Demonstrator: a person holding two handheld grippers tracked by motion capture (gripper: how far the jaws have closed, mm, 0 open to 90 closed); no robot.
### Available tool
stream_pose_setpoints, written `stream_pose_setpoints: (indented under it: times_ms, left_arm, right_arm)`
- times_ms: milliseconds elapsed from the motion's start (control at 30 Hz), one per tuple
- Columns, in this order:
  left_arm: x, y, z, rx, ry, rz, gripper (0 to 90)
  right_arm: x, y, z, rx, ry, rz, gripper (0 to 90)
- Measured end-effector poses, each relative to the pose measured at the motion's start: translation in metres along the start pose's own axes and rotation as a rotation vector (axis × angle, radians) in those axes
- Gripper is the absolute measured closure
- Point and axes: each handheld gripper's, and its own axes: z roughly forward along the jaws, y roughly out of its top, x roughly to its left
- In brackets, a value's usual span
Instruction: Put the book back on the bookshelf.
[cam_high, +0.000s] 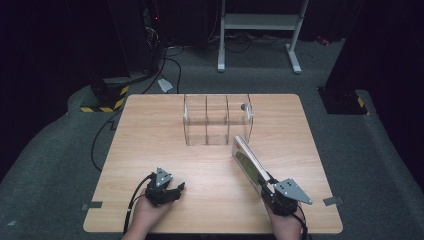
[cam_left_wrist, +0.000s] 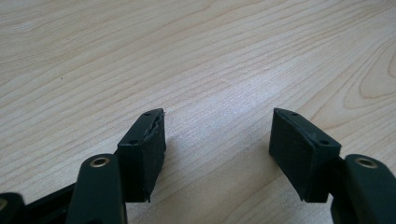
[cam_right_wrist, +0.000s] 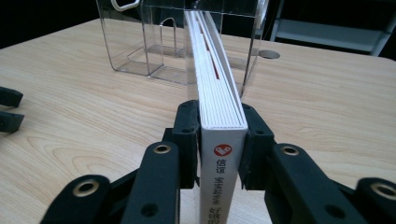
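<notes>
A white-spined book (cam_high: 248, 161) with a red logo stands on edge over the table, and my right gripper (cam_high: 268, 184) is shut on its near end. In the right gripper view the pads press both covers of the book (cam_right_wrist: 215, 88), with the right gripper (cam_right_wrist: 219, 140) low in the picture. The book's far end reaches the front right corner of a clear three-compartment box (cam_high: 217, 120), seen again as the clear box (cam_right_wrist: 140, 42). My left gripper (cam_high: 169, 192) rests at the table's near left. Its jaws stand open over bare wood, left gripper (cam_left_wrist: 217, 140).
The wooden table (cam_high: 150, 140) has an edge close behind both hands. A small grey disc (cam_right_wrist: 268, 54) lies right of the box. Beyond the table stand a white frame (cam_high: 260, 30) and dark cabinets, with cables (cam_high: 100, 135) on the floor at the left.
</notes>
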Motion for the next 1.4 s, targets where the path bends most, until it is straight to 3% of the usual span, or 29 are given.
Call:
stream_pose_setpoints:
  times_ms: [167,433,1000,1400]
  left_arm:
    - [0.000,0.000,0.000,0.001,0.000,-0.001,36.1]
    - [0.001,0.000,0.000,0.002,-0.003,-0.004,36.2]
    - [0.000,-0.001,-0.001,0.003,-0.003,-0.012,36.0]
    - [0.000,-0.001,-0.001,0.000,-0.002,-0.013,35.9]
  right_arm:
    - [0.001,0.000,0.001,-0.002,-0.005,-0.004,74.6]
    - [-0.001,0.002,0.002,-0.001,-0.007,0.057,75.2]
    - [-0.004,0.018,0.003,-0.020,-0.045,0.049,75.3]
    - [-0.003,0.041,0.019,-0.034,-0.056,0.039,75.4]
